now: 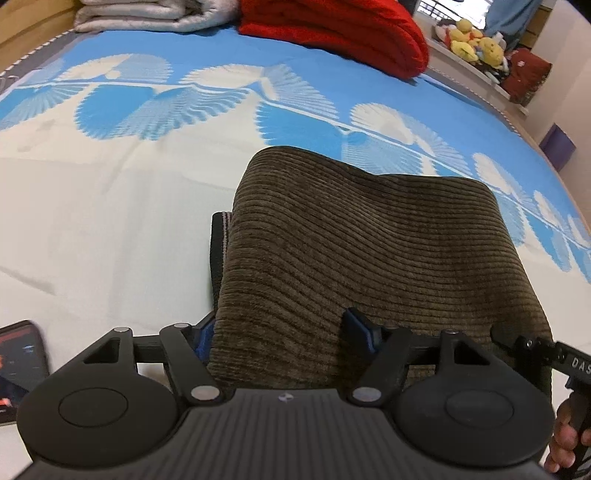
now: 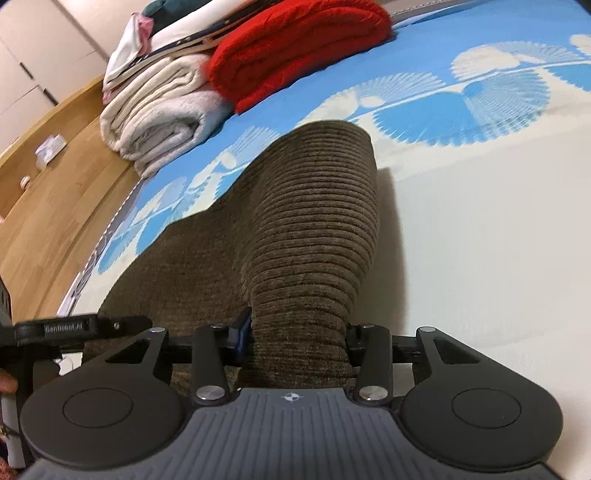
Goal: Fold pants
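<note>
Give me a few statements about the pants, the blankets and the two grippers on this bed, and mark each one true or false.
1. The brown corduroy pants lie on a blue and white bedspread. True.
2. The red blanket is draped over the pants. False: it lies folded at the far side of the bed, apart from them.
3. The right gripper has pants fabric bunched between its fingers. True.
4. The left gripper hangs over bare bedspread. False: pants fabric lies between its fingers.
5. A phone lies beside the left gripper. True.
</note>
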`<action>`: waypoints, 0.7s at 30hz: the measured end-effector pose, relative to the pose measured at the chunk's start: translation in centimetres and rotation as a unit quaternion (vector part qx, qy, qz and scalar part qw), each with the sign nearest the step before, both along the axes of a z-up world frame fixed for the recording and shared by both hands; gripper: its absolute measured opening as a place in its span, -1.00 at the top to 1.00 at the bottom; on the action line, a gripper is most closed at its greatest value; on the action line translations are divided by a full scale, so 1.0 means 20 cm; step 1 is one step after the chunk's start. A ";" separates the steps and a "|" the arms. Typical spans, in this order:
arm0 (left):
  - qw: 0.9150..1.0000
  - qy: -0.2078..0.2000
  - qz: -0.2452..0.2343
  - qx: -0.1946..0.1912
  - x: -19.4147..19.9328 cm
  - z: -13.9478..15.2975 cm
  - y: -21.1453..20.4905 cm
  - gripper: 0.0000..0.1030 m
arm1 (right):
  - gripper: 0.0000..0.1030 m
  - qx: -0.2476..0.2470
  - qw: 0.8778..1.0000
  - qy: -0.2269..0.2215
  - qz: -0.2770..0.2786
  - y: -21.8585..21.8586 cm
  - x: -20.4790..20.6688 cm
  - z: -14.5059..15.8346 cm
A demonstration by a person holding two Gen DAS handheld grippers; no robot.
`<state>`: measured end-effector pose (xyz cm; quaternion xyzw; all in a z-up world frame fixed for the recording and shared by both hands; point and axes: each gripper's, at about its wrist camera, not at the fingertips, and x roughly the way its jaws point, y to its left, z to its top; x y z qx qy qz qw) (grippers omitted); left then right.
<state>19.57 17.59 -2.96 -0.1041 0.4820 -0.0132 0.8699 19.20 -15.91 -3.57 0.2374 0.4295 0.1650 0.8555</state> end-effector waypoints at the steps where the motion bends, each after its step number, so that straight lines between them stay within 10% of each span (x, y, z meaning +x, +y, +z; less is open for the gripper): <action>1: 1.000 0.001 -0.003 -0.003 0.01 0.00 -0.04 -0.44 | 0.15 -0.002 1.000 -0.001 -0.005 -0.03 0.00 0.01; 21: 0.997 -0.016 -0.082 0.009 0.30 -0.07 -0.93 -0.53 | 0.13 -0.050 0.991 0.038 -0.116 -0.81 0.07 -0.04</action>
